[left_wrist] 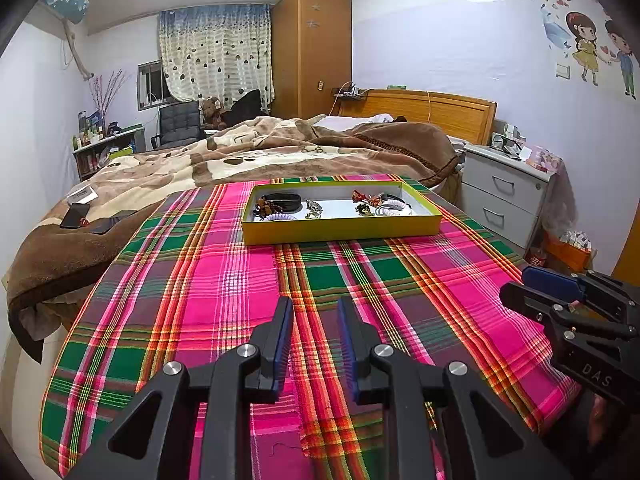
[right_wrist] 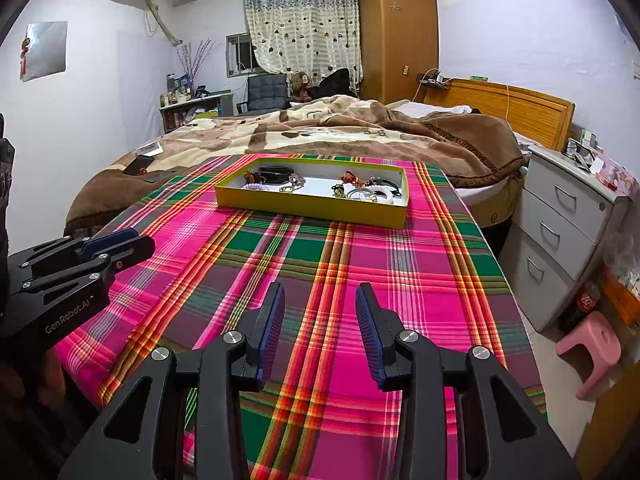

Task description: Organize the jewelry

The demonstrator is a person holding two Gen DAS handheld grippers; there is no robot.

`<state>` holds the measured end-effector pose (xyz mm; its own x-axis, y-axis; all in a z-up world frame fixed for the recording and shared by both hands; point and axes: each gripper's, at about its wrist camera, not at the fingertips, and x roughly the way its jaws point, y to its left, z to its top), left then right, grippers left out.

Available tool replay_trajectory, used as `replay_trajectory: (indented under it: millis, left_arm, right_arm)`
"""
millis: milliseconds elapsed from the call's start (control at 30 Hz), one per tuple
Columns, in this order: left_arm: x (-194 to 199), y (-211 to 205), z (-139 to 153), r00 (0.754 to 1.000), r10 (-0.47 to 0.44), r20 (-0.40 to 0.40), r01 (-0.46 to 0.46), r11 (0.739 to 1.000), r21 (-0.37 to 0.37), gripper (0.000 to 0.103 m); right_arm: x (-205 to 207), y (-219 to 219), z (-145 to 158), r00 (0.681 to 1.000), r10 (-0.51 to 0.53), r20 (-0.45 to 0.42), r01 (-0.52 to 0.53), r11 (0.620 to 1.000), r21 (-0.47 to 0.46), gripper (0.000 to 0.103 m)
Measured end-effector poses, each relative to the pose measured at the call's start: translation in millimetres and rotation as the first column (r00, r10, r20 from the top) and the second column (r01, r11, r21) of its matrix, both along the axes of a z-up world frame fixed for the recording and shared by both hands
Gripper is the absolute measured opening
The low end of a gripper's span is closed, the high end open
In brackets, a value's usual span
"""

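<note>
Left wrist view, entries near to far.

1. Left gripper (left_wrist: 314, 314): jaws parted w/ a narrow gap, nothing between, only plaid cloth showing through. Hovers over the near end of the table (left_wrist: 224, 280).
2. Right gripper (right_wrist: 320, 300): jaws spread wider than the left's, also holding nothing. Sits just beside the left one, level w/ it; each shows at the edge of the other's view.
3. Bare plaid cloth, mid-table: no loose pieces on it that I can make out.
4. Yellow tray (left_wrist: 340, 234), far end of table, long axis running across my line of approach. Straight ahead of the left jaws; from the right wrist view it lies ahead and slightly left.
5. Jewelry (left_wrist: 314, 209) inside tray: dark bands and spiral tie at left end, chain approx. centre, white rings and small bits at right end (right_wrist: 376, 194).

Judgement: neither arm clearly nearer; both well short. I'd send the left to the tray's left end and the right to its right end, reaching forward.
</note>
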<state>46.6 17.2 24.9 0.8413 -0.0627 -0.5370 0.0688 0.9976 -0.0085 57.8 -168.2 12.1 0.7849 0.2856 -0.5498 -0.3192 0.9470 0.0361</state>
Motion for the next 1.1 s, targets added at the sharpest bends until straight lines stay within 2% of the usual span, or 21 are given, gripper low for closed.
replay_trajectory:
  millis: [1100]
  left_arm:
    - [1.1, -3.5, 4.0, 1.0, -0.003, 0.008, 0.003, 1.0, 0.005, 0.022]
  right_arm:
    - [2.6, -0.8, 0.5, 1.0, 0.001, -0.005, -0.001, 1.0, 0.002, 0.038]
